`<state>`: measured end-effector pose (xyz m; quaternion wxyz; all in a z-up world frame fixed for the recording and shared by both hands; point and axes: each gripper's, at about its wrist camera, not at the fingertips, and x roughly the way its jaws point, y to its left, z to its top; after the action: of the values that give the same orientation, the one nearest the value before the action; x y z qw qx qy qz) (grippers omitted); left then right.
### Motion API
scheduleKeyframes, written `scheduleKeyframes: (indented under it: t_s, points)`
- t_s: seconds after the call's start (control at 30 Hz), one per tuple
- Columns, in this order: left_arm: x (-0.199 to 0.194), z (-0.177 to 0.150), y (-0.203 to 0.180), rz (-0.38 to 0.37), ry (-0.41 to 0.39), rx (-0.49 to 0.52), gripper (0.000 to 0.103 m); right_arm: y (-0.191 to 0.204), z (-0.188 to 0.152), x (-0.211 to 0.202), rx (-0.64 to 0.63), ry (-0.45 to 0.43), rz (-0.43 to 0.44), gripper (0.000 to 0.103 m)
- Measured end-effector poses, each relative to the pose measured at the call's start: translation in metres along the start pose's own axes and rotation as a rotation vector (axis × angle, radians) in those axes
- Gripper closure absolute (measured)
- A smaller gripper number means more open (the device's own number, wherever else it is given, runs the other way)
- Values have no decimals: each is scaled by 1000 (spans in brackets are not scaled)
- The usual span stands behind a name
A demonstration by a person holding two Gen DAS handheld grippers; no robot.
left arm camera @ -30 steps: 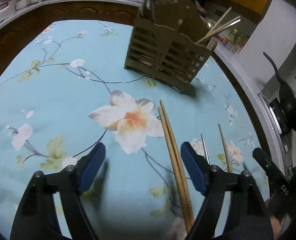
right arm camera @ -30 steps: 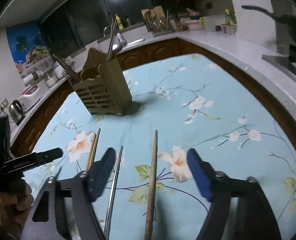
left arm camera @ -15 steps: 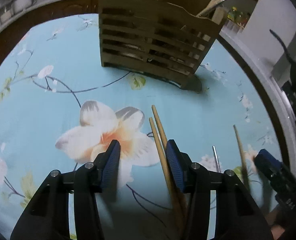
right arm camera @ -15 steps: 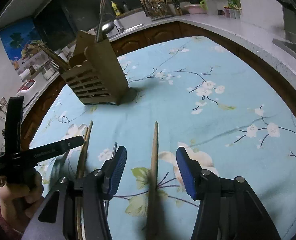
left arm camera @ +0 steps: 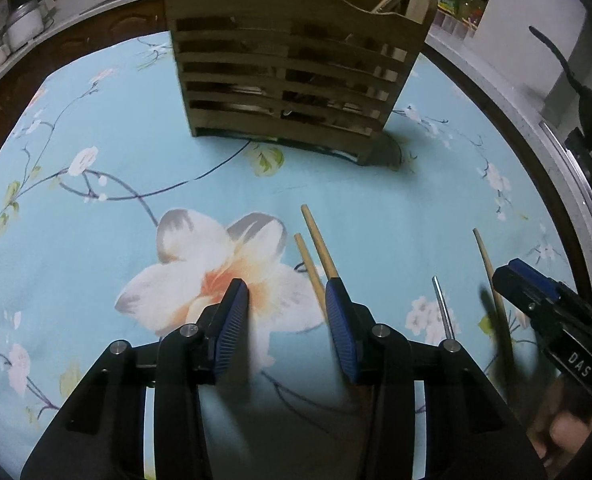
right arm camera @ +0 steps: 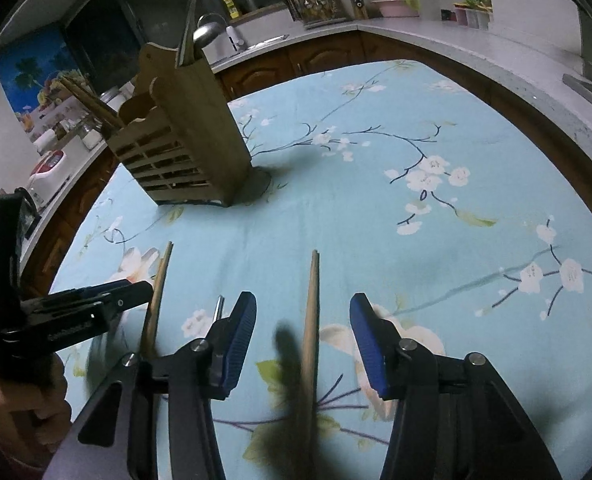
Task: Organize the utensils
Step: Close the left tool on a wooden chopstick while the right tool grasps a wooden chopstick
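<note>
Lettering "DAS" – right gripper [left arm camera: 551, 308] closing round chopstick [right arm camera: 311, 312] | left gripper [left arm camera: 288, 300] closing, empty

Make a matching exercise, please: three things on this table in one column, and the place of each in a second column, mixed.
1. wooden holder
2. pair of chopsticks
3. single chopstick

a. between the right gripper's open fingers
b. upright at the far side of the tablecloth
c. beside the left gripper's right finger

Pairs: 1-b, 2-c, 3-a
</note>
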<state>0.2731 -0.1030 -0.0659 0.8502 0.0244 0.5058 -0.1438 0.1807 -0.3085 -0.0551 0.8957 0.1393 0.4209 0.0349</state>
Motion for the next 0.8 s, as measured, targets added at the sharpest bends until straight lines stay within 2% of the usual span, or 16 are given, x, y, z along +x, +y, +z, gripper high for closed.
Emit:
scheduleKeyframes:
  t_s: [0.13, 0.23, 0.3, 0.33, 0.37, 0.5, 0.6, 0.7, 0.73, 0.8]
  points:
    - [4, 1, -12, 69, 6, 64, 63, -2, 3, 5, 5, 15, 6, 56]
    - [5, 1, -13, 69, 5, 75, 64, -4, 5, 7, 6, 18, 10, 56]
    - [6, 4, -13, 72, 11, 73, 72, -5, 5, 9, 3, 22, 11, 57]
    - [6, 5, -14, 60, 10, 73, 85, -6, 6, 11, 1, 22, 9, 59]
    - [6, 6, -16, 53, 10, 76, 91, -6, 7, 12, -2, 18, 6, 60]
    - [8, 4, -26, 20, -3, 108, 93, 0, 14, 22, -33, 24, -28, 73]
    - [8, 3, -33, 32, -8, 140, 93, 9, 17, 28, -100, 27, -66, 73]
    - [9, 4, -32, 8, -16, 136, 93, 21, 14, 32, -186, 32, -132, 75]
    - [9, 3, -32, 5, -20, 136, 94, 25, 13, 33, -205, 33, -146, 77]
    - [8, 2, -31, 0, -23, 128, 96, 27, 12, 33, -220, 33, -143, 95]
